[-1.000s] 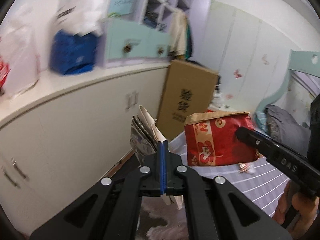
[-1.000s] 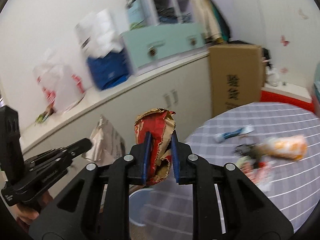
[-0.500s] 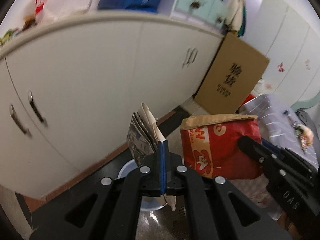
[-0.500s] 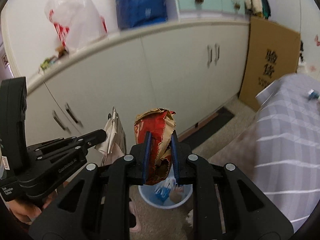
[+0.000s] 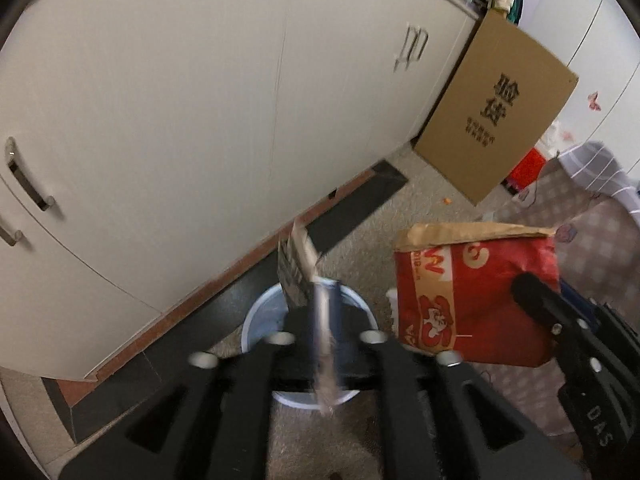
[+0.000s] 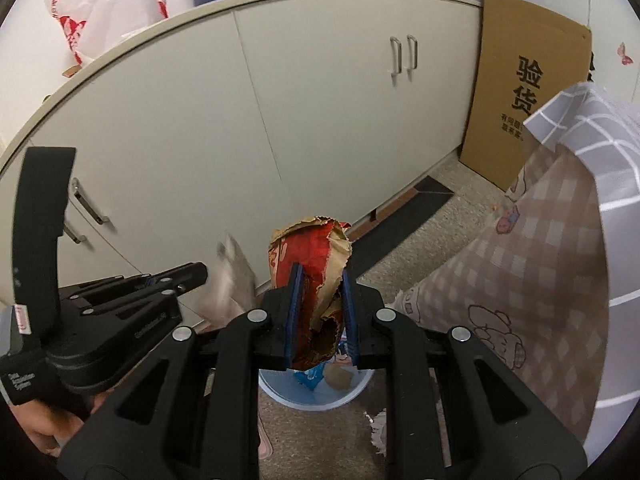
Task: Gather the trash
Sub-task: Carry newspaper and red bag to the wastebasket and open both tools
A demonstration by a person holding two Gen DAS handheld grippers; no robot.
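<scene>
Pale blue plastic formed the round trash bin [image 5: 256, 320] that stood on the speckled floor just in front of a long run of cream cabinets [image 5: 180, 100]. Inside the bin [image 6: 316, 394], seen from the right wrist, lay a blue wrapper [image 6: 310, 376] and a brown scrap [image 6: 338, 378]; the rest of its contents was hidden by the gripper. The left gripper [image 5: 326, 312] hung directly over the bin, and a motion-blurred folded paper [image 5: 298, 264] sat between its blue pads; whether the fingers still pinched it or had loosened, I could not tell. The right gripper [image 6: 320, 312] was closed on a crumpled red paper bag [image 6: 316, 256] with a torn brown top, held above the bin's opening. From the left wrist the same red bag [image 5: 472, 296] showed its white cartoon print, hanging just right of the bin. A brown cardboard box [image 5: 492, 108] with black characters leaned against the cabinets. A grey checked tablecloth [image 6: 592, 152] draped down at the right edge.
</scene>
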